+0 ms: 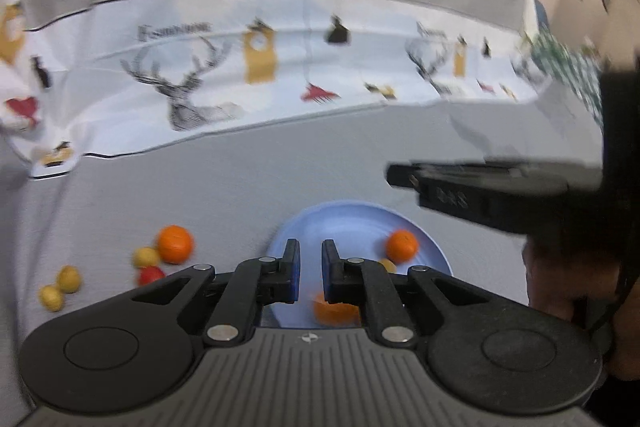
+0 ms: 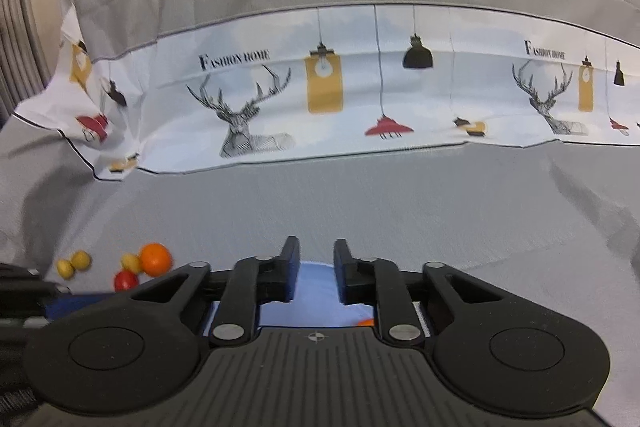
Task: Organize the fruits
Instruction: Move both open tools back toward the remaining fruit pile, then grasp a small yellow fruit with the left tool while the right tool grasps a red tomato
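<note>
1. Left gripper (image 1: 310,269) hangs over the near part of the plate (image 1: 344,223), fingers parted with a narrow gap and nothing between them.
2. My right gripper (image 2: 317,271) is parted a bit wider, also holding nothing; between its fingers I see only a strip of the plate (image 2: 314,281).
3. From the left view, the right gripper (image 1: 472,187) reaches in from the right edge, above the plate's far right rim, blurred.
4. On the plate: one orange (image 1: 402,246) toward the right side, a small yellow fruit (image 1: 388,264) just beside it and partly hidden by my finger, and another orange (image 1: 336,311) at the near edge, half covered by the left gripper.
5. Off the plate to the left, on the grey cloth (image 1: 224,195): an orange (image 1: 175,243) touching a yellow fruit (image 1: 145,257), with a red fruit (image 1: 150,275) just in front of them.
6. Farther left, two more yellow fruits (image 1: 60,287) sit side by side, apart from that cluster.
7. A bare strip of cloth lies between the plate's left rim and the loose orange, and open cloth runs from the plate's far rim to the printed band (image 2: 320,91).
8. That band, with stags and lamps, rises as a fold across the back; grey cloth goes on above it.
9. In the right view, cloth to the right of the plate is open out to some creases (image 2: 580,195).
</note>
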`<act>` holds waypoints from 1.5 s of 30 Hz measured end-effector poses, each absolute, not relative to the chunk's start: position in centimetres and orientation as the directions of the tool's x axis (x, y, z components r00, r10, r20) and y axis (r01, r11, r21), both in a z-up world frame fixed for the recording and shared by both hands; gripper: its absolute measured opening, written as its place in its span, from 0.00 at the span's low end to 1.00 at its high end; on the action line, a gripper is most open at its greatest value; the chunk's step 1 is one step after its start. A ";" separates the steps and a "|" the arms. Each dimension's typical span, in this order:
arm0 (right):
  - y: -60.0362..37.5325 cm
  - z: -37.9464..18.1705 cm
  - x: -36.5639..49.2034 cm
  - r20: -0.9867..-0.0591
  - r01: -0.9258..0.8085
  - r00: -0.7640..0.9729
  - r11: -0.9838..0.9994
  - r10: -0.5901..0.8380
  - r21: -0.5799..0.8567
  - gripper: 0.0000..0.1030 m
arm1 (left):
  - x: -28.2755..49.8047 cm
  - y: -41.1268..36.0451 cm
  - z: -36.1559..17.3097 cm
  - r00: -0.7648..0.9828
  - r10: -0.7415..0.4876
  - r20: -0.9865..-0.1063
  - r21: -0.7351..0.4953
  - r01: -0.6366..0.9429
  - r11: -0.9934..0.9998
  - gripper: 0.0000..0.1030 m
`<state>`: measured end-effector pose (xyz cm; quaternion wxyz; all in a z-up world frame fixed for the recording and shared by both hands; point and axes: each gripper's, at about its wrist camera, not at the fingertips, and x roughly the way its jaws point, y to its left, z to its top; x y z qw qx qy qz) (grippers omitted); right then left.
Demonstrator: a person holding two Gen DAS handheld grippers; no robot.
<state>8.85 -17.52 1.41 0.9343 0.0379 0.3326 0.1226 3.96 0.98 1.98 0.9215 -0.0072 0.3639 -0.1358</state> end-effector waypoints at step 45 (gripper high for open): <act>-0.9 -6.2 12.2 -0.782 -0.564 0.449 0.816 0.432 0.127 0.50 | 13.5 17.6 -5.4 0.518 0.138 -0.844 -0.028 -0.300 0.953 0.37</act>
